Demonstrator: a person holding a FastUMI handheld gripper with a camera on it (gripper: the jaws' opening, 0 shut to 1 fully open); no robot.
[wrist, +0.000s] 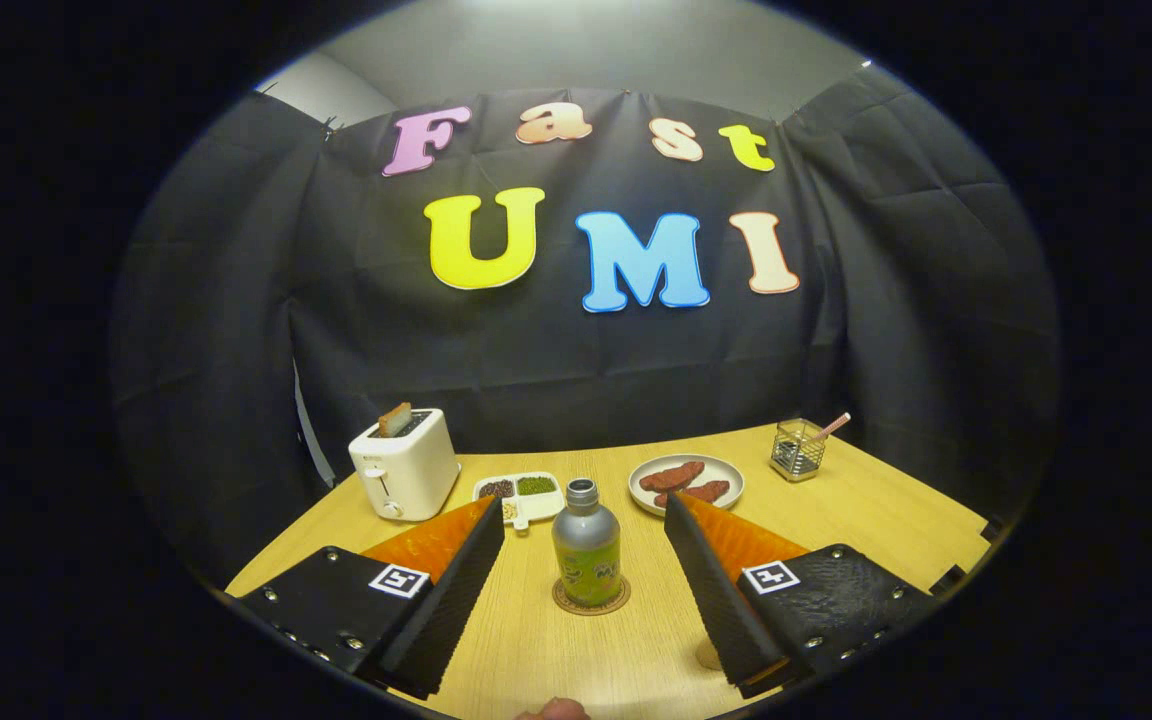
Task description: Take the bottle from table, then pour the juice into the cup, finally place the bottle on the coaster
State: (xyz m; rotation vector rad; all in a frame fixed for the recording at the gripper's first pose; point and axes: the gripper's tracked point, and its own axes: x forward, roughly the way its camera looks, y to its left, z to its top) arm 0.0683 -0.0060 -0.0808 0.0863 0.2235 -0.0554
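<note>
Gripper view: a wooden table [876, 520] backed by black cloth. At about ten o'clock from the fingers, far back, a white toaster [404, 466] with a slice of toast [395, 419] poking out of its slot. Just right of it, at eleven o'clock, a small white divided tray [521, 495] holding dark and green fillings. At one o'clock, a round plate [686, 482] carrying reddish strips of food. Farther out at two o'clock, a clear square holder [797, 449] with a pink-tipped stick leaning in it. Nothing between the fingers and the task's thing. At twelve o'clock, dead centre: the bottle [586, 541], green-labelled with a silver cap, upright on a round coaster [591, 602]. Gripper [584, 525] spread wide, fingers apart on either side of the bottle and touching nothing, bottle standing in the gap, clear of both. Close by the right finger's base, a pale rounded shape, too hidden to identify.
</note>
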